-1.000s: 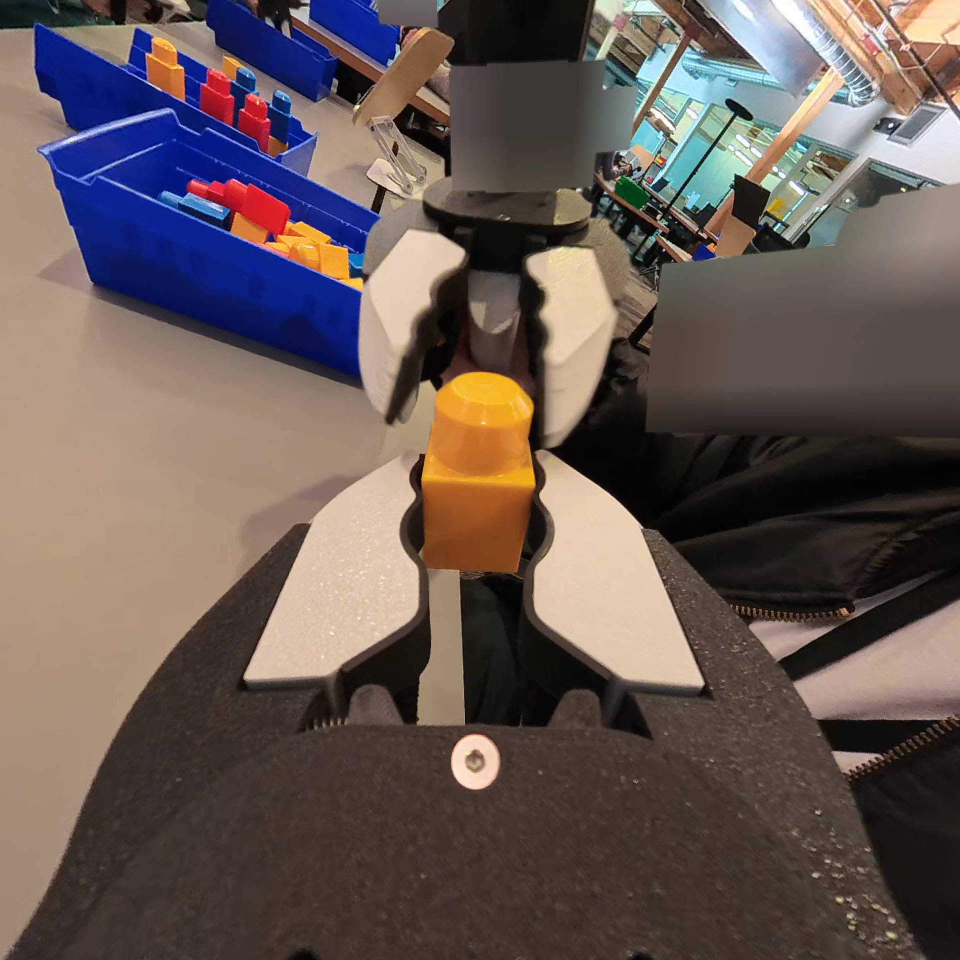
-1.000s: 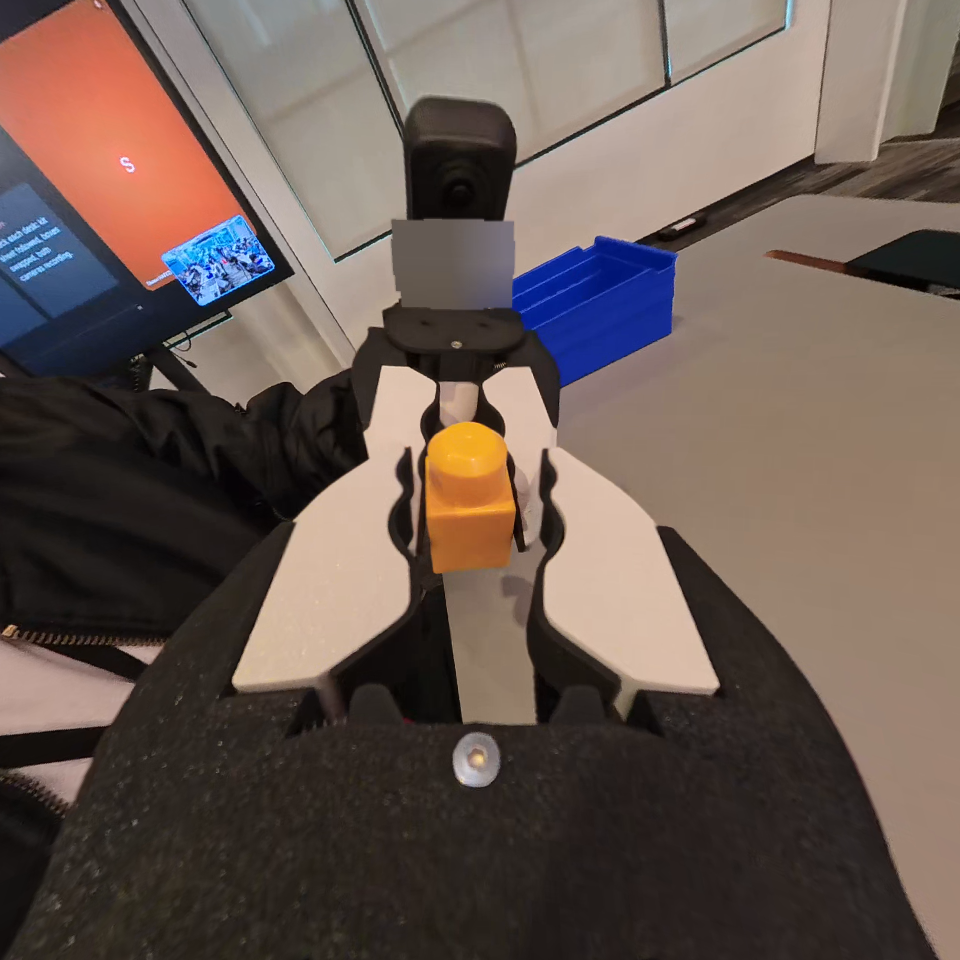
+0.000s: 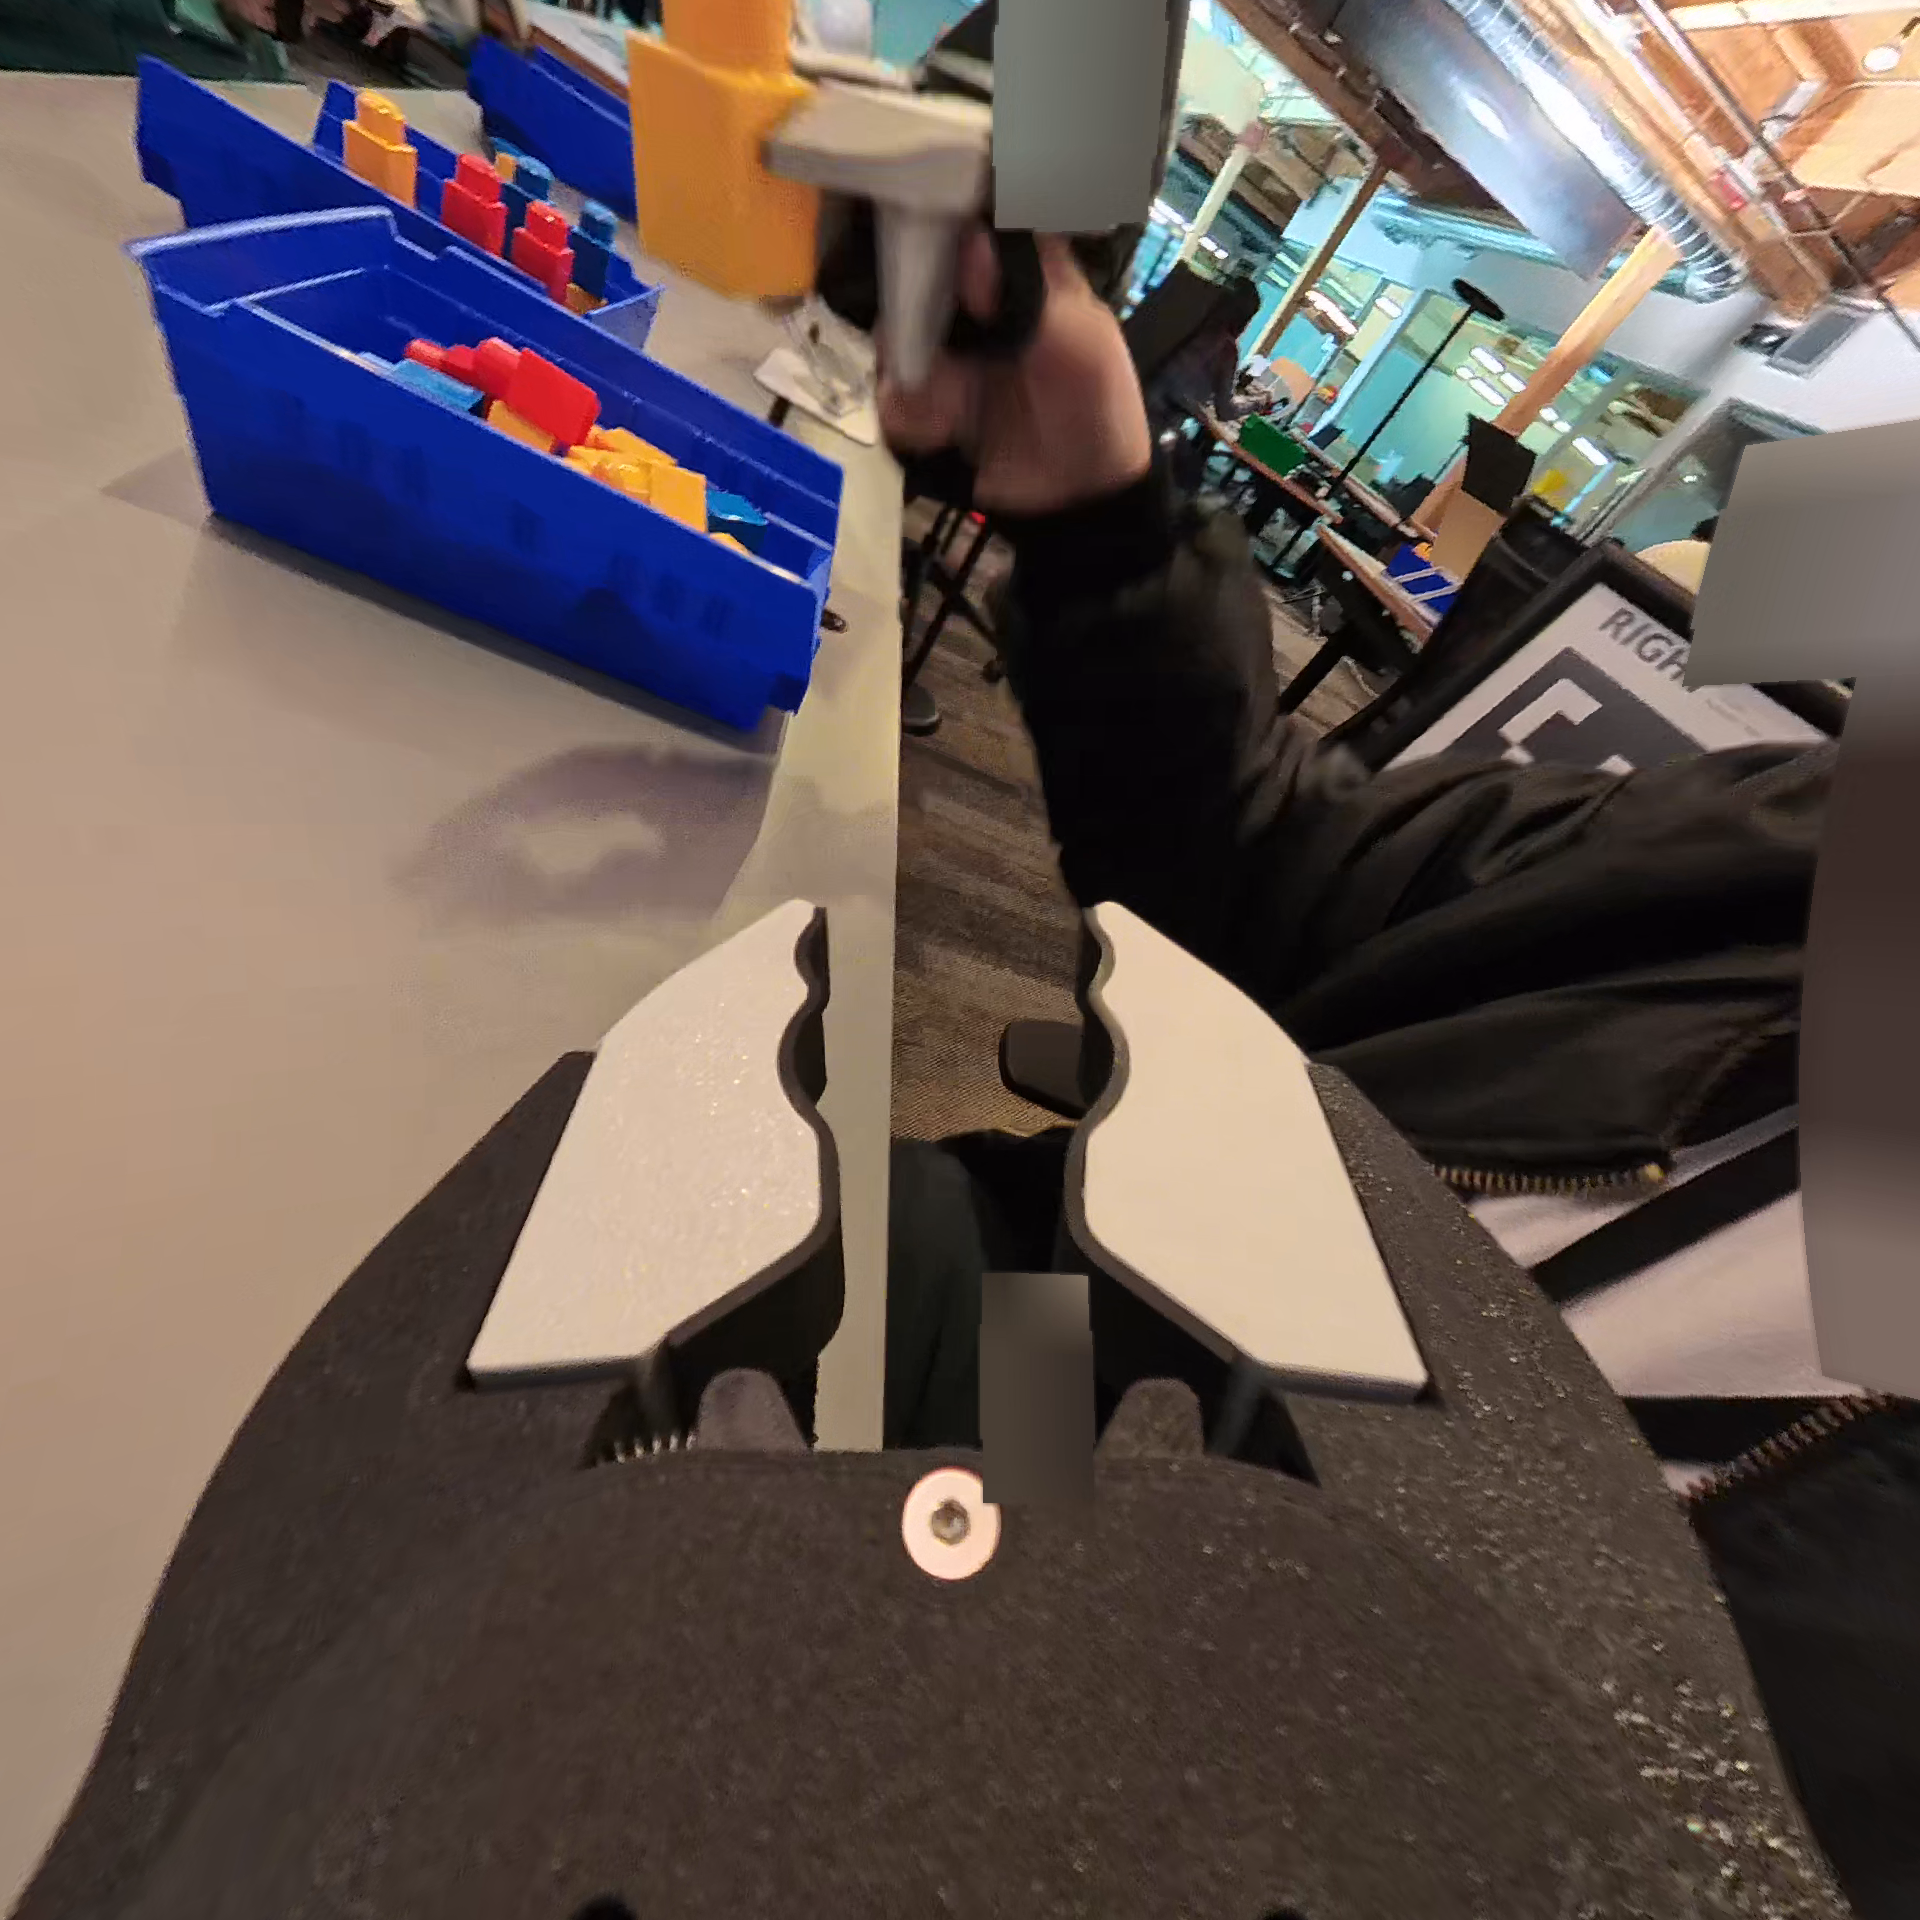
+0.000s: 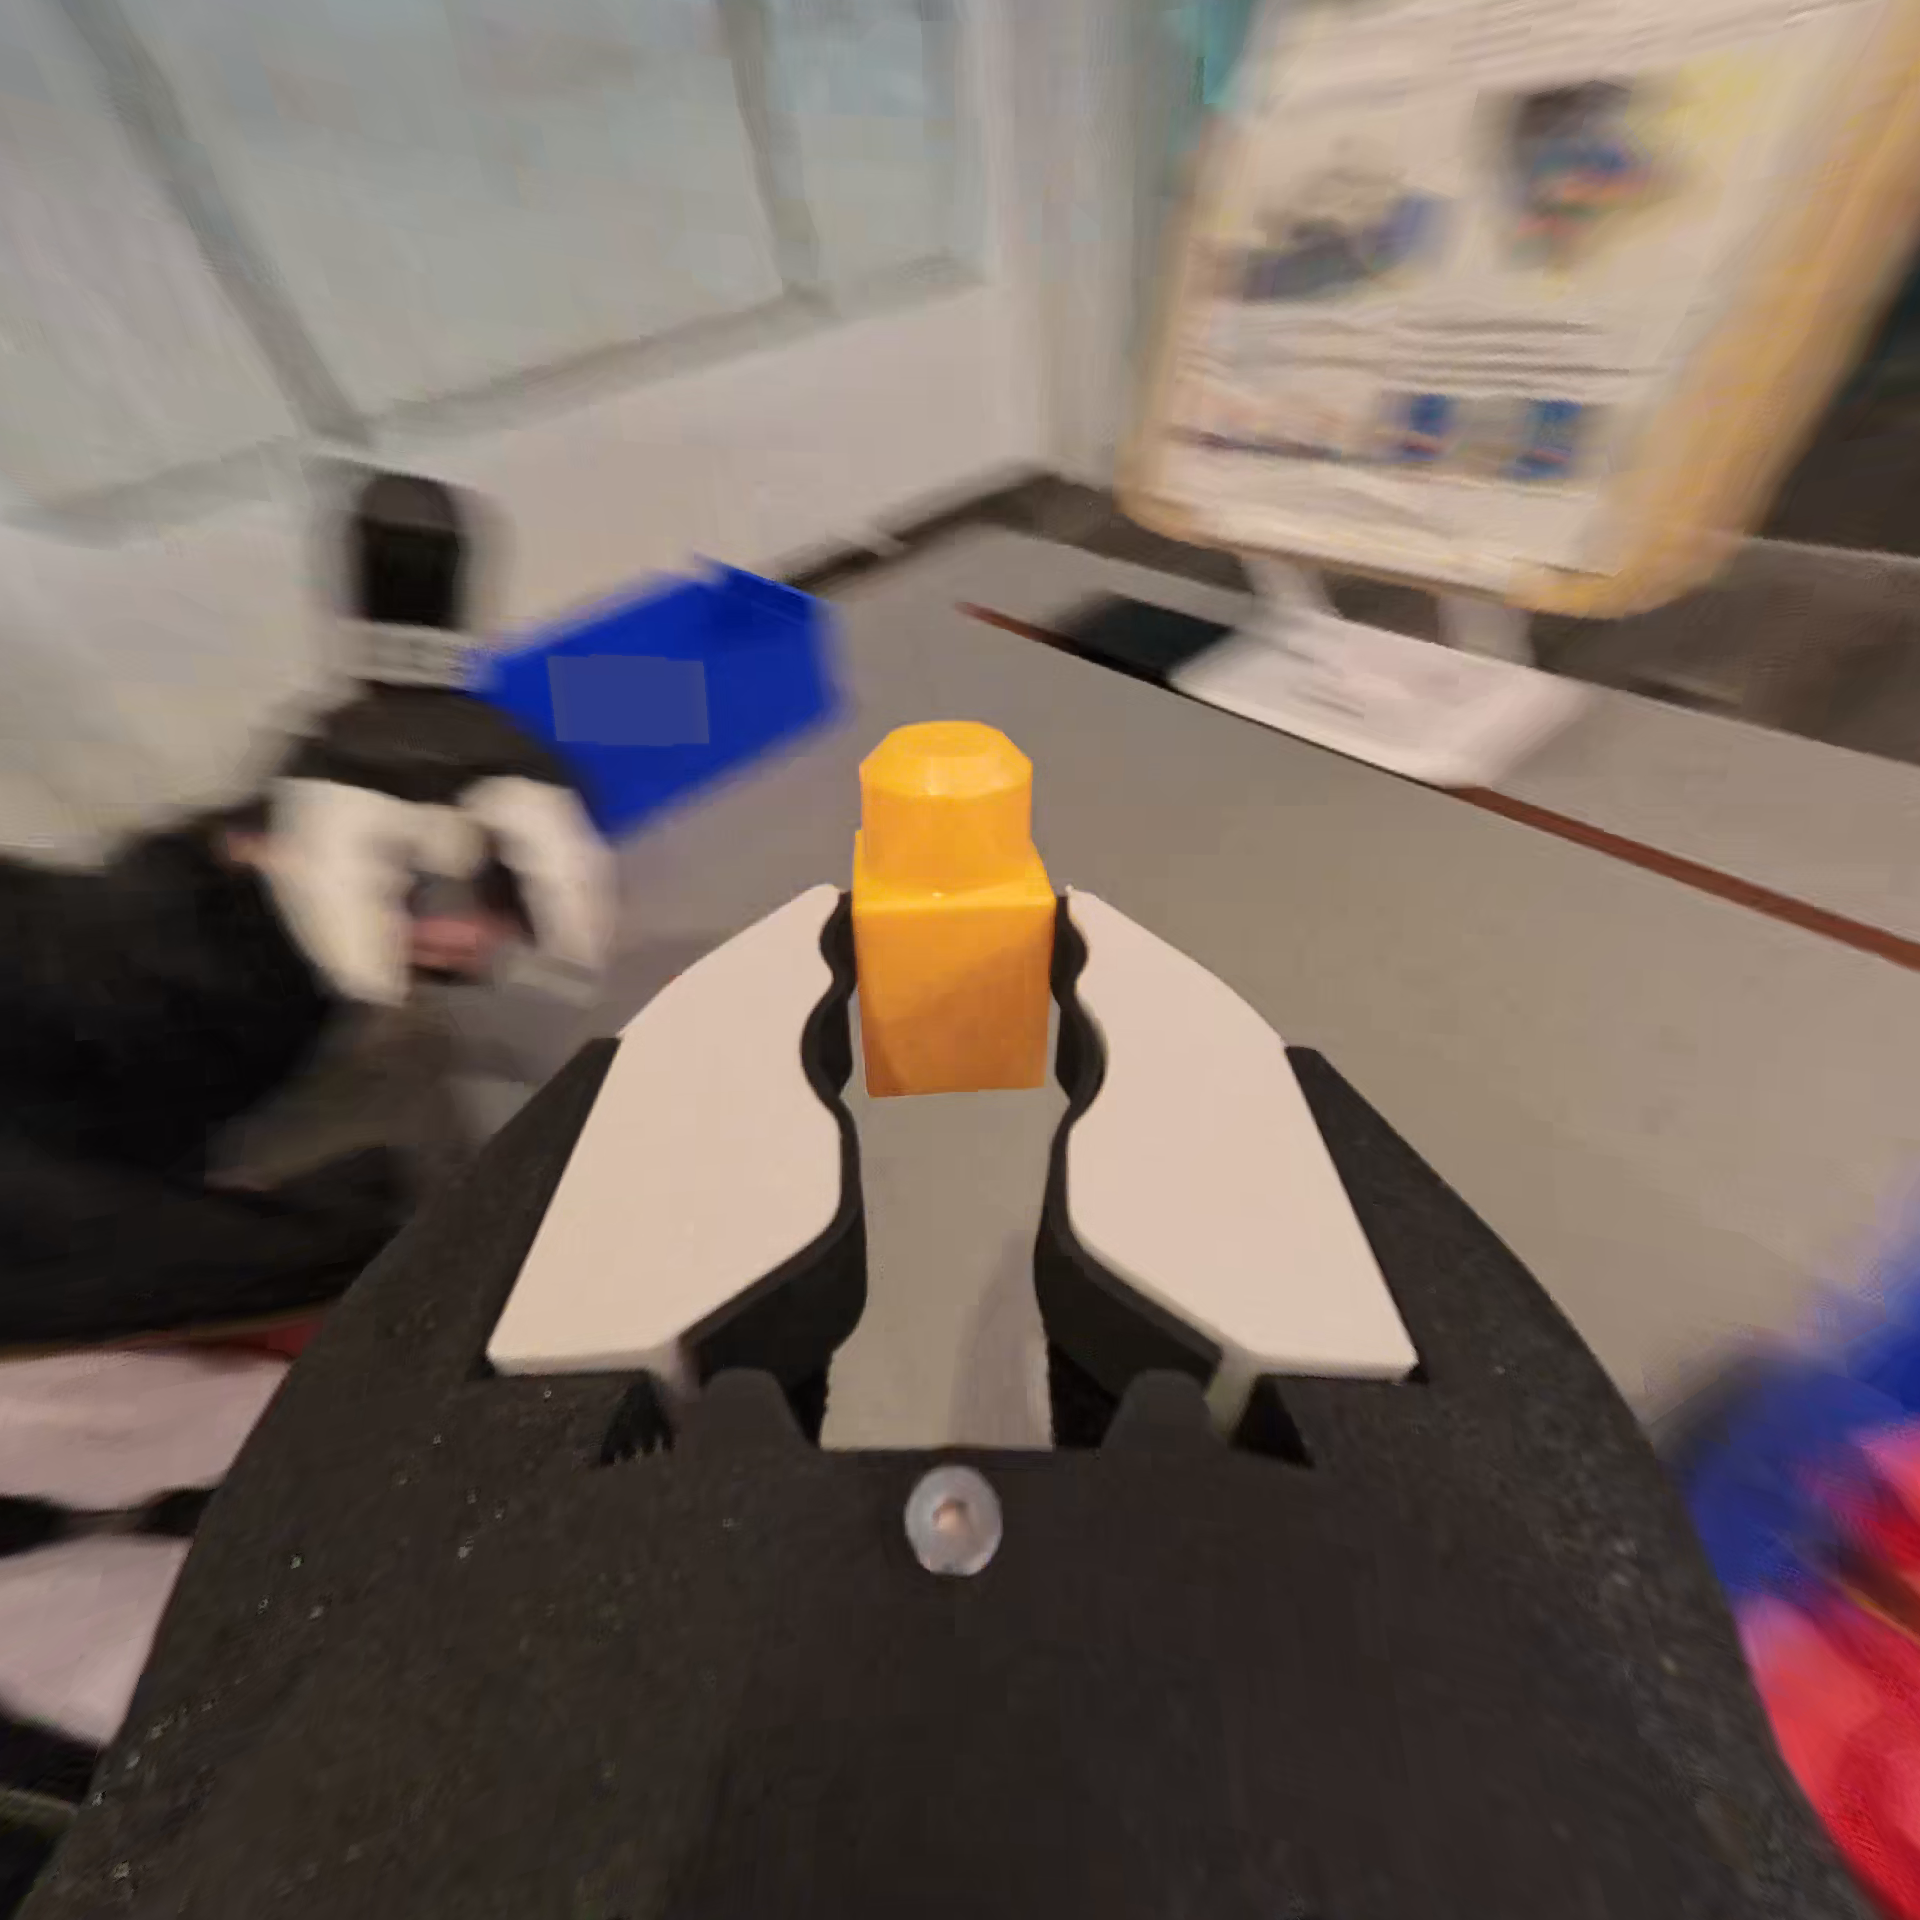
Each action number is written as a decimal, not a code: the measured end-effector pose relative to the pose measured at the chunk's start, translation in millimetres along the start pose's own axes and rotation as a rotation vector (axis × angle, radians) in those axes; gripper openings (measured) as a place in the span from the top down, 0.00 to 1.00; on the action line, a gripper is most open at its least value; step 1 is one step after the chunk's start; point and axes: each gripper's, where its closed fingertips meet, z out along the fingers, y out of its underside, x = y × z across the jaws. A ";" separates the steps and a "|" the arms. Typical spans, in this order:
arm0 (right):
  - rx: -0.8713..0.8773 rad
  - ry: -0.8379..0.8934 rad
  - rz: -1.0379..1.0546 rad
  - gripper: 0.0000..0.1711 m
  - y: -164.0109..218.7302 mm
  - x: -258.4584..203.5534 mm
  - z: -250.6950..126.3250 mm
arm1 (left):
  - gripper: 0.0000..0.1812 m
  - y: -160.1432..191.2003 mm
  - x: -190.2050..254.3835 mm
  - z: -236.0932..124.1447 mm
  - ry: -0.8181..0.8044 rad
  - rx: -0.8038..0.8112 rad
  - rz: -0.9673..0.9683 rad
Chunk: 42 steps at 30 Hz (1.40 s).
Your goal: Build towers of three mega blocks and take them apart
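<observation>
My right gripper is shut on a single orange mega block, stud pointing up, and holds it in the air; this view is motion-blurred. In the left wrist view the same orange block shows at the top, held by the right gripper above the table's edge near the bins. My left gripper is open and empty, and its fingers straddle the table's front edge. It shows blurred at the left of the right wrist view.
A blue bin with loose red, orange and blue blocks stands on the grey table. A second blue bin behind it holds small block towers. Another blue bin and a poster stand are farther off. A person's black sleeve is on the right.
My left gripper has let go of the orange block and opened. My right gripper has shut on the block and carried it up and away towards the bins.
</observation>
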 end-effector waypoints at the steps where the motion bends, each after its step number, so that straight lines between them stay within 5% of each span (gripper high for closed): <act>1: -0.095 0.168 -0.025 0.79 5.4 44.7 -25.1 | 0.75 3.3 -1.9 -7.1 -0.025 -0.002 0.005; 4: -0.420 0.498 0.104 0.79 50.4 154.8 -98.5 | 0.75 4.7 -7.9 -25.5 -0.116 0.015 0.044; 9: -0.671 0.587 0.306 0.79 116.5 221.9 -127.3 | 0.76 -1.4 -7.0 -36.2 -0.164 0.039 0.076; 19: -0.893 0.626 0.356 0.79 158.9 252.2 -113.0 | 0.75 2.0 -10.9 -44.9 -0.250 0.016 0.097; 24: -0.830 0.652 0.309 0.69 149.6 255.0 -113.8 | 0.74 4.5 -32.7 -69.8 -0.395 0.067 0.085; 28: -0.526 0.767 0.143 0.72 81.1 230.6 -115.5 | 0.71 -0.2 -72.7 -123.3 -0.740 0.127 0.129; 32: -0.160 0.658 -0.066 0.72 17.1 138.8 -58.1 | 0.67 -18.4 -109.5 -170.1 -1.030 0.220 0.123; 34: -0.129 0.569 -0.121 0.63 21.8 98.7 -16.1 | 0.66 -23.6 -126.6 -178.6 -1.122 0.244 0.133; 42: -0.159 0.364 -0.168 0.67 77.5 12.5 90.1 | 0.66 -0.9 -155.5 -155.3 -1.177 0.210 0.148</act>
